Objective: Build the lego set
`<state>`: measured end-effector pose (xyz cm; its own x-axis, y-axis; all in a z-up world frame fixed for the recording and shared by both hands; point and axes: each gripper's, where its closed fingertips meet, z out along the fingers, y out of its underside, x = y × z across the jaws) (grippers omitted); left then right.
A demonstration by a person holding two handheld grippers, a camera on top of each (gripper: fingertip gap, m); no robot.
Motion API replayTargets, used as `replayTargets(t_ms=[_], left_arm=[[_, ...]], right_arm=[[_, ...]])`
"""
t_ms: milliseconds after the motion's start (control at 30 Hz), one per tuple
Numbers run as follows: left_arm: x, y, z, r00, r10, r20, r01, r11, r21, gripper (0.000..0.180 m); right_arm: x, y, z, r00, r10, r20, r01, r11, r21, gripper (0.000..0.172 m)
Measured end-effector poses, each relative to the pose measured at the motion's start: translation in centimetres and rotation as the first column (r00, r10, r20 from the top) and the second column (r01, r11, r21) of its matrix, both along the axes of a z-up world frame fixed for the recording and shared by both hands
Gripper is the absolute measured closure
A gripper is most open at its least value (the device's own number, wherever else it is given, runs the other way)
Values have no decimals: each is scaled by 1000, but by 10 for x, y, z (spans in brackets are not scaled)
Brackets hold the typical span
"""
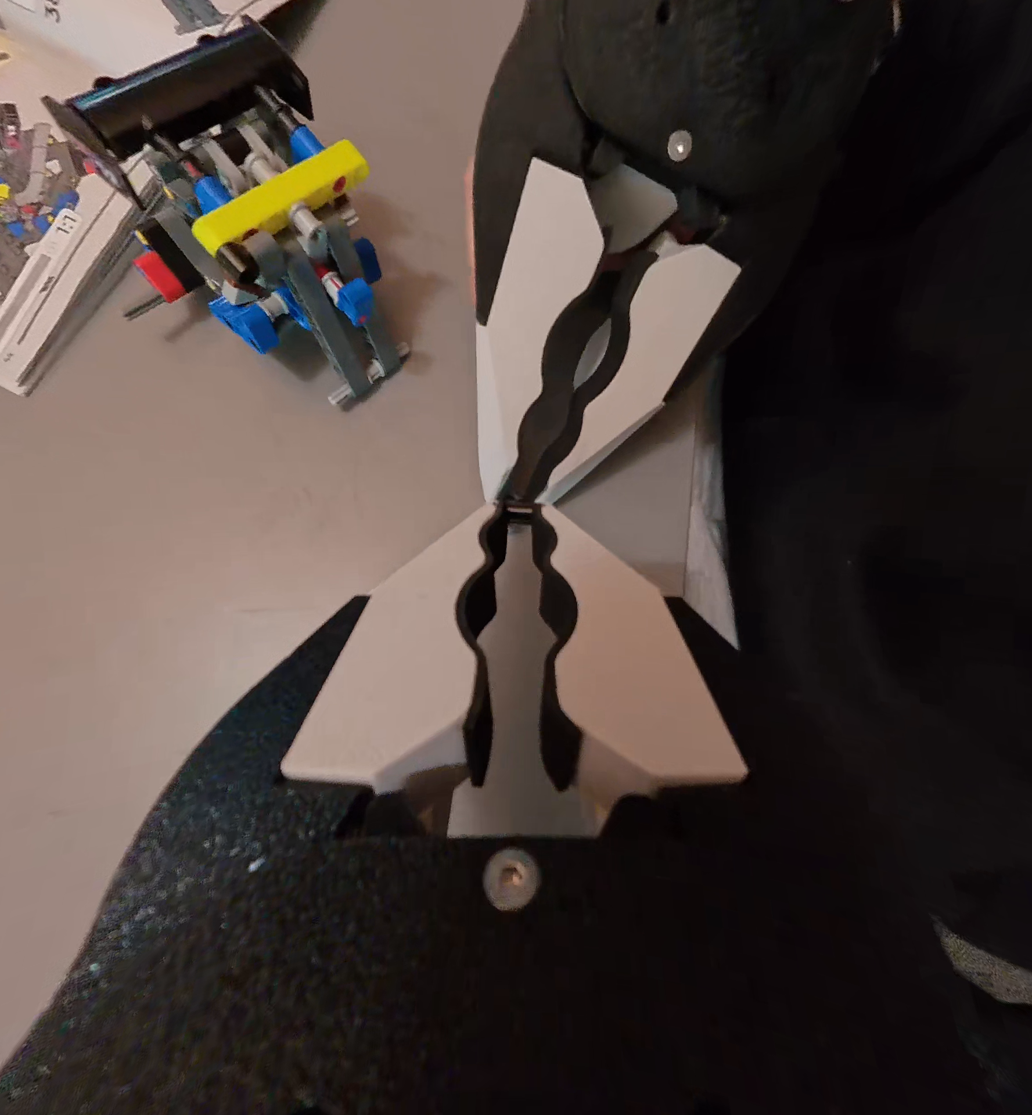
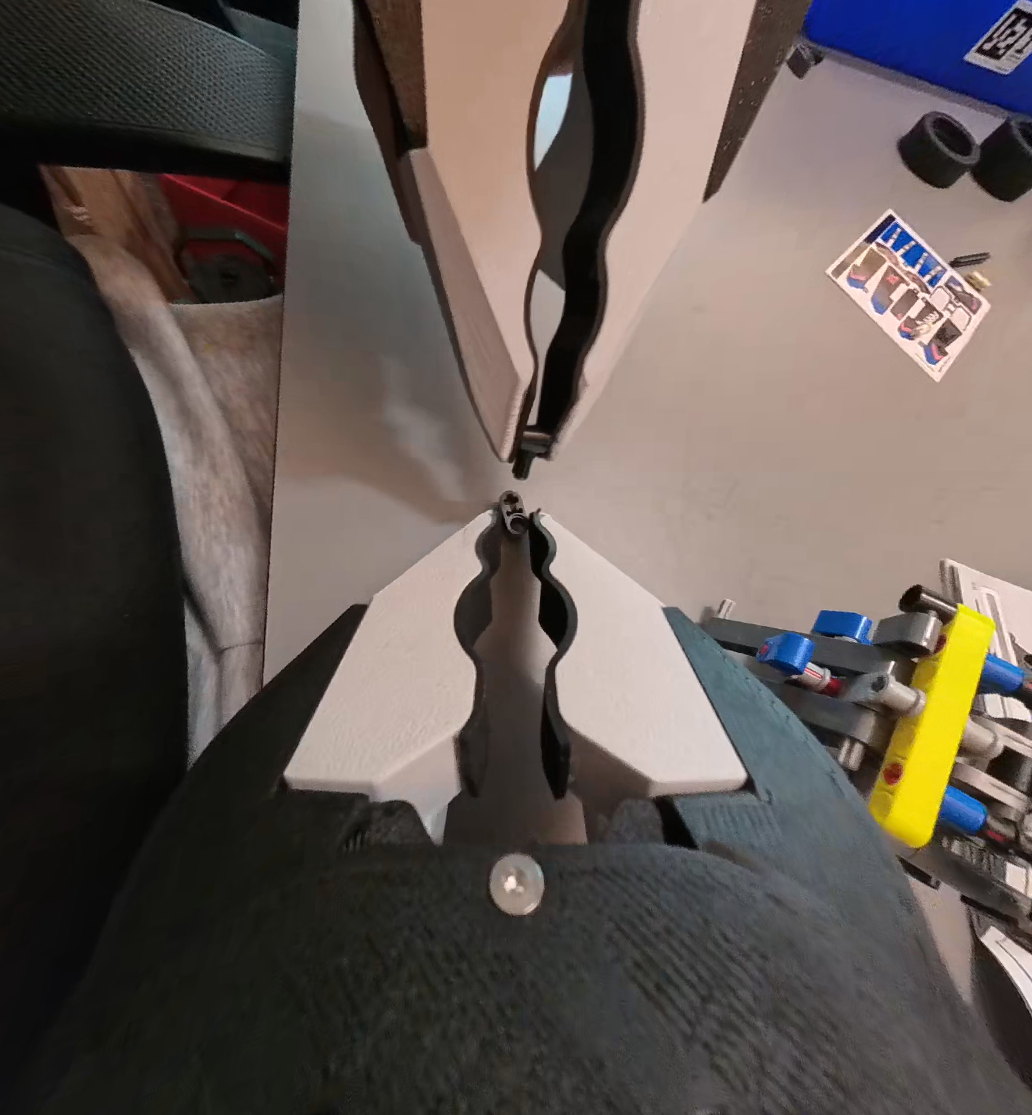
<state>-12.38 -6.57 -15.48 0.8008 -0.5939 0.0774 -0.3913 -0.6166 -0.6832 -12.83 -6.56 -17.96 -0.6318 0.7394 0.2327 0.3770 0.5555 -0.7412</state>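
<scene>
My left gripper (image 1: 518, 513) is shut on a small black pin (image 1: 519, 511). The right wrist view shows the left gripper (image 2: 534, 443) coming in from above, with the pin (image 2: 525, 461) sticking out of its tips. My right gripper (image 2: 518, 522) is shut on a small black connector (image 2: 511, 513) with two holes, which stands up out of its tips. The pin's end is a short way from the connector's top hole and does not touch it. In the left wrist view the right gripper (image 1: 522, 489) meets my tips head-on and the connector is hidden.
A partly built model (image 1: 248, 223) with a yellow beam, blue parts and a black wing stands on the grey table, also at the right (image 2: 923, 724). An instruction booklet (image 1: 30, 241), a sticker sheet (image 2: 908, 295), black tyres (image 2: 978, 151) and a blue box (image 2: 935, 42) lie around. The table's edge (image 2: 278, 422) runs on the left. Both grippers' tips are close together, under 4 cm apart.
</scene>
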Motion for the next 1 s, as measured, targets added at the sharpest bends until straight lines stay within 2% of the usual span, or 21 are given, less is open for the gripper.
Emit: replayTargets(t_ms=[133, 267, 533, 733, 1000], left_arm=[[-4, 5, -2, 995, -32, -90, 32, 999, 3, 176], [-2, 8, -7, 990, -59, -132, 52, 997, -56, 175], [0, 11, -15, 969, -112, -220, 75, 983, -169, 176], [5, 11, -21, 965, -138, -222, 87, 971, -225, 176], [0, 13, -15, 948, -138, -288, 63, 965, -254, 176]], right_arm=[[0, 0, -1, 1000, -2, 17, 2, 1000, -15, 165], [0, 4, 0, 999, -21, 26, 22, 999, -31, 158], [9, 12, -1, 997, -50, 61, 54, 996, -68, 158], [15, 24, -1, 993, -110, 47, 112, 992, -51, 159], [26, 34, -1, 987, -159, 36, 161, 986, -35, 162]])
